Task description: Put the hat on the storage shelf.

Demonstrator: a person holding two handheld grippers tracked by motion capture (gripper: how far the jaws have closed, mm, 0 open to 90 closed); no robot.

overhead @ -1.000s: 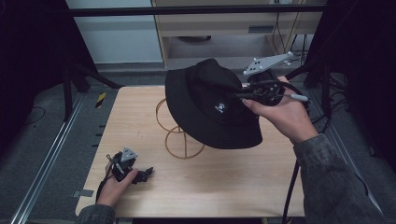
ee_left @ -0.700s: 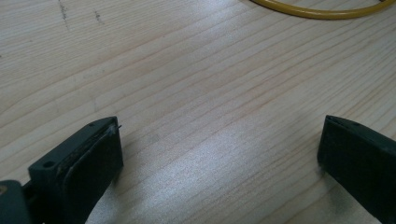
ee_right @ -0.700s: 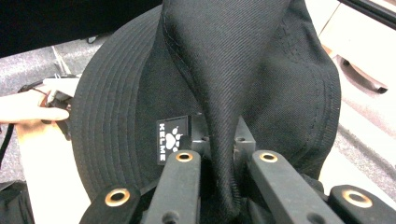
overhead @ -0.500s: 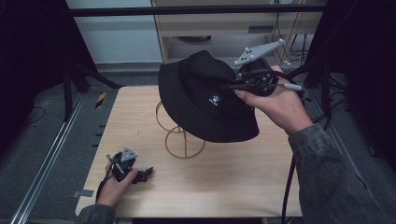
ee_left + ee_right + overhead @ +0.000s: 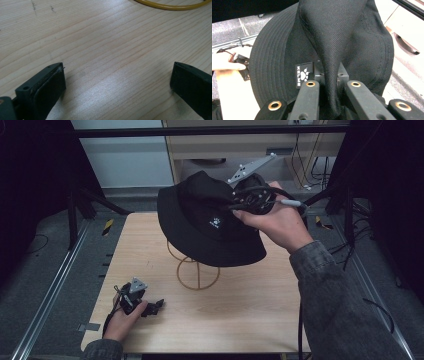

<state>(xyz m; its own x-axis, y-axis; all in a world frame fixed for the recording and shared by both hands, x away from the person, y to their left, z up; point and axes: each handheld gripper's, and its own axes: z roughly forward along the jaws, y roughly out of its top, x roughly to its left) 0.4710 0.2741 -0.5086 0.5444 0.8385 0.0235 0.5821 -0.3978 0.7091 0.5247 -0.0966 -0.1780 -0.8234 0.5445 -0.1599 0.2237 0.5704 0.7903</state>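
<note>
A black bucket hat [image 5: 210, 225] with a small white paw logo hangs in the air above a yellow wire hat stand [image 5: 197, 272] at the table's middle. My right gripper [image 5: 240, 200] is shut on a fold of the hat's crown; in the right gripper view the cloth [image 5: 332, 75] is pinched between the jaws. My left gripper [image 5: 159, 306] rests low on the table near the front left corner, open, with bare wood between its pads [image 5: 50, 87]. The stand's base ring [image 5: 172, 6] lies just ahead of it.
The wooden table [image 5: 260, 315] has a metal rail [image 5: 55, 285] along its left side. A cabinet [image 5: 225, 150] and cables stand behind the table. The person's right sleeve [image 5: 335, 305] crosses the table's right half.
The right gripper has lifted the hat higher and carried it back, away from the stand's top. The left gripper has stayed in place.
</note>
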